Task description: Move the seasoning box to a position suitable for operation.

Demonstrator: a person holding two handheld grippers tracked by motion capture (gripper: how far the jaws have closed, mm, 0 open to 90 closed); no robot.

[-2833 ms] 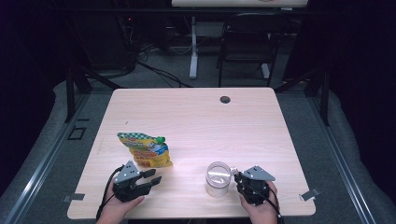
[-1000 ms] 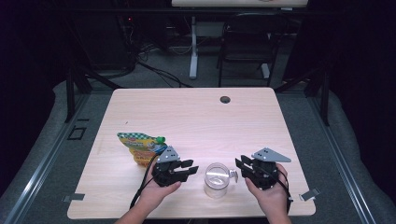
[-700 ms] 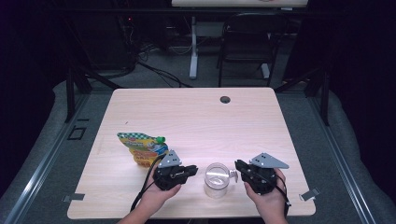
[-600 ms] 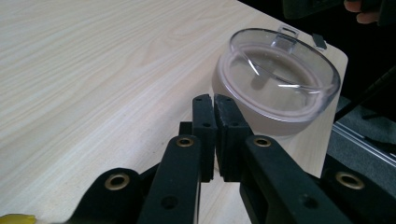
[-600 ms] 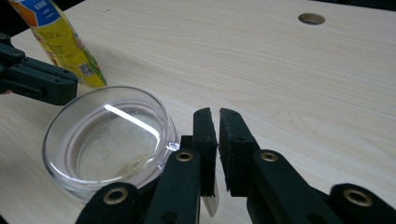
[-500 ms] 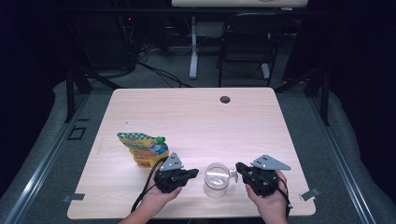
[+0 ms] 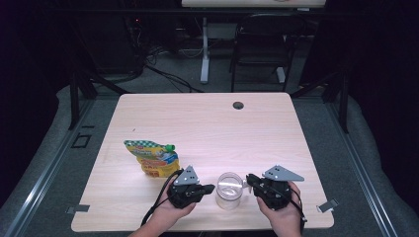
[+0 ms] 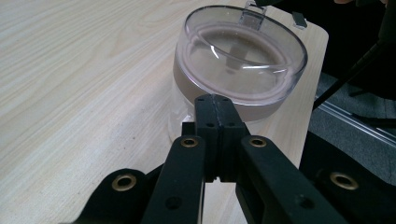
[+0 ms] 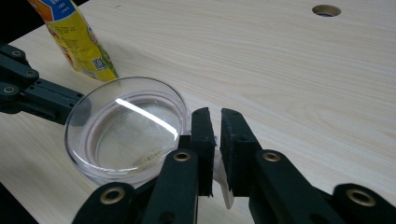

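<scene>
A clear round jar (image 7: 230, 190) with a transparent lid (image 8: 243, 56) stands near the table's front edge. My left gripper (image 7: 211, 188) is shut, and its joined tips (image 8: 216, 99) press against the jar's left side just under the lid rim. My right gripper (image 7: 248, 178) is at the jar's right side. Its jaws (image 9: 215, 114) are almost together on a small pale tab (image 9: 225, 189) that sticks out from the lid (image 9: 126, 130). The tab also shows on the lid's far rim (image 8: 252, 14).
A yellow snack pouch (image 7: 150, 157) with a green cap lies left of the jar, beyond the left gripper (image 9: 37, 93). A cable hole (image 7: 238, 105) sits at the table's far edge. Bare wood (image 7: 217, 133) lies between. A chair (image 7: 262, 44) stands behind the table.
The left gripper has moved right from beside the pouch to the jar and its jaws have shut. The right gripper has closed in on the jar's right side.
</scene>
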